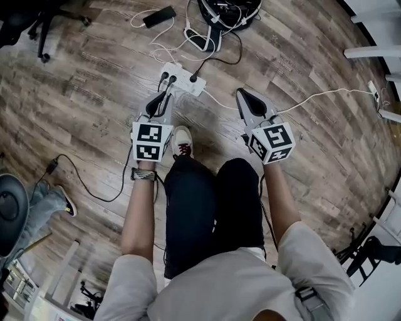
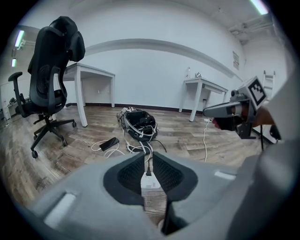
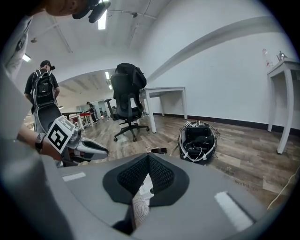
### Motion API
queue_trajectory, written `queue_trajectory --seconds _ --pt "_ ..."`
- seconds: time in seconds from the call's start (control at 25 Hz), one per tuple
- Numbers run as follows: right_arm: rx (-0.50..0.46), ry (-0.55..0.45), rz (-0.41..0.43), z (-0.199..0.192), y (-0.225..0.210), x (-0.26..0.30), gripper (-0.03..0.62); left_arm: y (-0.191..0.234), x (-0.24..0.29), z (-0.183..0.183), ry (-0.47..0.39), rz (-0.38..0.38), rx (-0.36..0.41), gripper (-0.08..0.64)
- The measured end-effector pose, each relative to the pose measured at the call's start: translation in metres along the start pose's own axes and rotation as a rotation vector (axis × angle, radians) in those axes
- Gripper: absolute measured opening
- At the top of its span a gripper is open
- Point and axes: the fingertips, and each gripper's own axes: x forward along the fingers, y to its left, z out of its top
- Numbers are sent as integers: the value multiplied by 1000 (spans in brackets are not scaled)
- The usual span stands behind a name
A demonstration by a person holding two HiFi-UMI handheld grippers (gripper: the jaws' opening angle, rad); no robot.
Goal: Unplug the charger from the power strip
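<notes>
Looks down past dark trousers and one white shoe (image 1: 182, 142) onto a wood floor (image 1: 88, 88). Holds the left gripper (image 1: 165, 98) just left of the shoe, jaws a narrow gap apart, clamping nothing, tips close to the power strip (image 1: 182, 79) without touching it. Holds the right gripper (image 1: 241, 94) right of centre, jaws pressed together at the tips, empty, apart from the strip and beside a white cable (image 1: 301, 100) trailing off to the right edge. In the left gripper view, frames the white strip in the gap between the jaws, one black plug standing on it. In the head view, finds the strip lying slantwise just above centre, with black plugs (image 1: 168, 78) in it: two at its left end, one near its right end. Cannot tell which of them belongs to the charger. Farther up, meets a tangle of white and black leads, a dark phone (image 1: 160, 17) near the top edge and a round black bag (image 1: 229, 9) stuffed with cables at top centre. Farthest off, in the left gripper view, takes in a black office chair (image 2: 51, 79) at the left and white tables (image 2: 91, 75) along the wall
</notes>
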Motion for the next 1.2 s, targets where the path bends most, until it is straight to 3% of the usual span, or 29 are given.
queue_trajectory --seconds 0.28,0.68,0.84,0.96,1.08,1.2 --pt "-19 11 8 -57 -11 42 3 8 37 -43 -6 2 -7 60" --pt "21 -31 -7 -105 -30 64 3 4 71 -80 -19 14 -1 69" --pt "18 -42 22 -120 -26 65 52 -1 75 -94 -9 20 -24 69" --pt "-6 -31 48 -128 -24 65 54 -8 79 -107 -3 -29 -73 69" --pt "-44 -3 75 -137 -22 68 57 3 81 -119 -26 -37 -237 69" --pt "-56 21 105 -153 -24 81 60 11 88 -128 -23 -15 -235 69"
